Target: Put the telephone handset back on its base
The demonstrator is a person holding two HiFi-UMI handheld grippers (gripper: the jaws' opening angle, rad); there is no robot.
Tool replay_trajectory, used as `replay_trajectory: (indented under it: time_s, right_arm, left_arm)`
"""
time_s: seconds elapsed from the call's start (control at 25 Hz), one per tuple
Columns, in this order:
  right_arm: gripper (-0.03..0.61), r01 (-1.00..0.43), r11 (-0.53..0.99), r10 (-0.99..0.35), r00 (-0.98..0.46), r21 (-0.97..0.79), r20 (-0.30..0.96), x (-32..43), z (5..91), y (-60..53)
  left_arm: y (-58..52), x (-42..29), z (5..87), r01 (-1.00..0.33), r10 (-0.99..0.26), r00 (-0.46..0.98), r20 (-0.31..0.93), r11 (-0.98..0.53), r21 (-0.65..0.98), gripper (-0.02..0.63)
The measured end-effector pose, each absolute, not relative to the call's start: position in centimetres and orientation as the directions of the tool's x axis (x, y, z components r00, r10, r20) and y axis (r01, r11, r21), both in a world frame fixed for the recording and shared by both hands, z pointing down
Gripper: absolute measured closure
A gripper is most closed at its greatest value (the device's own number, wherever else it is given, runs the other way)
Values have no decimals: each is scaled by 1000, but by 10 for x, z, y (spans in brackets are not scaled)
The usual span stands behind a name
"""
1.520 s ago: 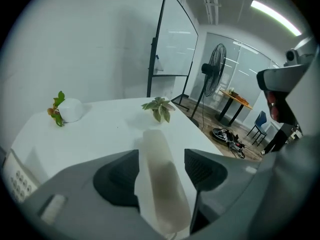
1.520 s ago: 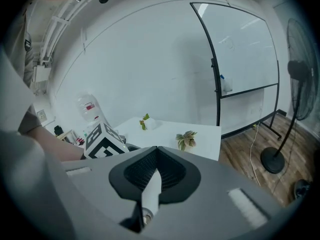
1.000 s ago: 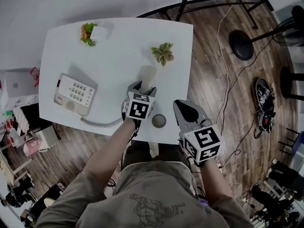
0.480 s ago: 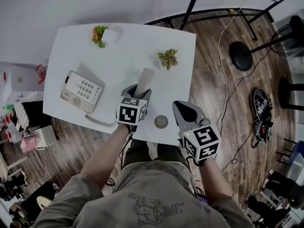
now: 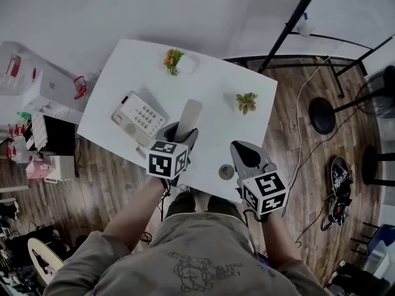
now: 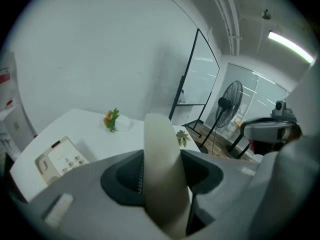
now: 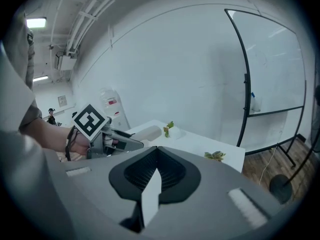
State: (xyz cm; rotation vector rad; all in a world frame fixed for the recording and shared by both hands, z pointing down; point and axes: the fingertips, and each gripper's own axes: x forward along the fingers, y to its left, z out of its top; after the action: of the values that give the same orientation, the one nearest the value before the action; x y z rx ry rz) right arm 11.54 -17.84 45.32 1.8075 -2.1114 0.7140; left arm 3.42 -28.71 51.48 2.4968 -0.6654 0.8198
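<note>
A cream telephone handset (image 5: 189, 117) sticks up out of my left gripper (image 5: 182, 132), which is shut on its lower part. In the left gripper view the handset (image 6: 161, 154) fills the gap between the jaws. The keypad base (image 5: 140, 117) lies on the white table (image 5: 136, 73) just left of that gripper; the base (image 6: 59, 158) also shows at lower left of the left gripper view. My right gripper (image 5: 246, 157) hovers over the table's near right edge, shut on nothing. From the right gripper view I see the left gripper (image 7: 116, 140) holding the handset (image 7: 146, 132).
A small round disc (image 5: 226, 171) lies near the front edge between the grippers. An orange-flowered plant (image 5: 173, 59) stands at the far side and a small succulent (image 5: 247, 102) at the right. White boxes (image 5: 43, 88) sit left of the table; a black stand (image 5: 290, 26) rises behind.
My left gripper has carried the handset leftwards, closer to the base. The right gripper has stayed by the front right edge, still shut. The head view has shifted.
</note>
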Motion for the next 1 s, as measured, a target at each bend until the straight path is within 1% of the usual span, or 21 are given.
replay_trajectory:
  time_s: [0.2, 0.6, 0.72, 1.0]
  right_arm:
    - [549, -973, 157, -842, -221, -168, 493, 96, 446, -181]
    - [549, -957, 255, -818, -289, -136, 498, 59, 446, -201]
    - [549, -947, 308, -812, -309, -87, 495, 44, 441, -215]
    - [549, -908, 412, -795, -402, -82, 455, 4, 427, -263]
  left_arm:
    - [-284, -9, 489, -617, -387, 704, 596, -748, 243, 399]
    - [-290, -68, 483, -720, -490, 649, 582, -644, 259, 397]
    - [-302, -87, 482, -762, -538, 615, 576, -593, 260, 399]
    - [-348, -146, 483, -868, -678, 493, 546, -428, 252, 399]
